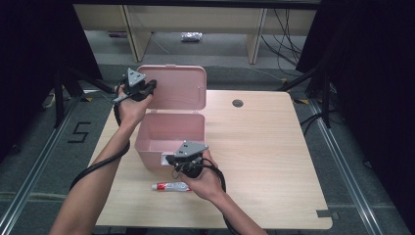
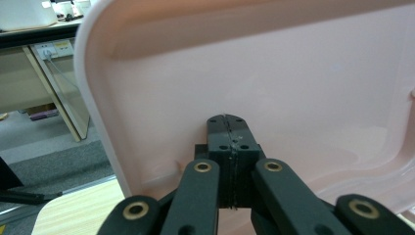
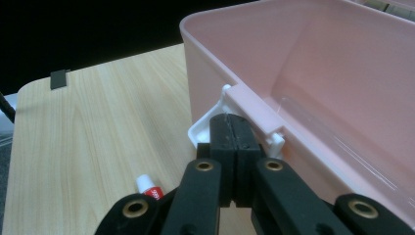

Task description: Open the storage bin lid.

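On the table point(image 1: 274, 147) you have one pink box point(image 1: 169, 139), one lid point(image 1: 176, 87) and one toothpaste tube point(image 1: 170, 186). The box sits at the left half, its long axis running across the table, opening upward; its lid stands raised at the far side. Your left gripper point(image 1: 149, 88), jaws together, rests against the lid's inner face point(image 2: 274, 83). Your right gripper point(image 1: 171, 160), jaws together, meets the white latch point(image 3: 205, 129) on the near wall. The tube lies just before the box, parallel to it.
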`<state>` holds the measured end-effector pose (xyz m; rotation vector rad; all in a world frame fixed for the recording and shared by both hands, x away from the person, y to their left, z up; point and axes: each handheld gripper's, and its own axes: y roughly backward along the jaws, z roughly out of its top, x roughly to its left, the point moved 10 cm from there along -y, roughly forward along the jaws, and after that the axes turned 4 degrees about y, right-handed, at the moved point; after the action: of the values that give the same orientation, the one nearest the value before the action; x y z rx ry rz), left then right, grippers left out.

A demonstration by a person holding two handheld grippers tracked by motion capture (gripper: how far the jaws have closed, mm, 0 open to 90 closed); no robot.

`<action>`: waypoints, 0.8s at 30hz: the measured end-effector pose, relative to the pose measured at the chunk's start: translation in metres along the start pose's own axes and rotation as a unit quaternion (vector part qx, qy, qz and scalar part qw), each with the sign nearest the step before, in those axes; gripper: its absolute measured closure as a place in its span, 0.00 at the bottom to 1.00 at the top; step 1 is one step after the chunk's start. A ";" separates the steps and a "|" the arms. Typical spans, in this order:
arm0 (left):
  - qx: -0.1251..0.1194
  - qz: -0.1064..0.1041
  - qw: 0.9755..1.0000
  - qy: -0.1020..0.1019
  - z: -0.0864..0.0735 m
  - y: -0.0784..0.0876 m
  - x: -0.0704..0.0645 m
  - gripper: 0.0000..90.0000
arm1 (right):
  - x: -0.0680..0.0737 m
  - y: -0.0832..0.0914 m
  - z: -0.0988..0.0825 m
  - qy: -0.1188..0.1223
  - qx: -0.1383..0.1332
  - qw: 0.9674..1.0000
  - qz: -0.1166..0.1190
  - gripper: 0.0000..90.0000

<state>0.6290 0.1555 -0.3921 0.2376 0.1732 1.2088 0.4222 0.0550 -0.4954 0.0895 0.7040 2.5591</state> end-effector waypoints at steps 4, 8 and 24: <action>0.006 0.000 1.000 -0.001 -0.002 -0.002 0.000 1.00 | 0.000 0.000 0.000 0.000 0.000 1.000 0.000 1.00; 0.014 0.002 1.000 0.000 -0.006 -0.004 0.000 1.00 | 0.000 0.000 0.000 0.000 0.000 1.000 0.001 1.00; 0.043 0.004 0.999 0.002 -0.021 -0.011 0.004 1.00 | -0.001 0.000 0.000 0.005 -0.001 1.000 0.001 1.00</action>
<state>0.6350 0.1570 -0.4158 0.3114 0.2282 1.2115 0.4228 0.0549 -0.4953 0.0770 0.7067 2.5636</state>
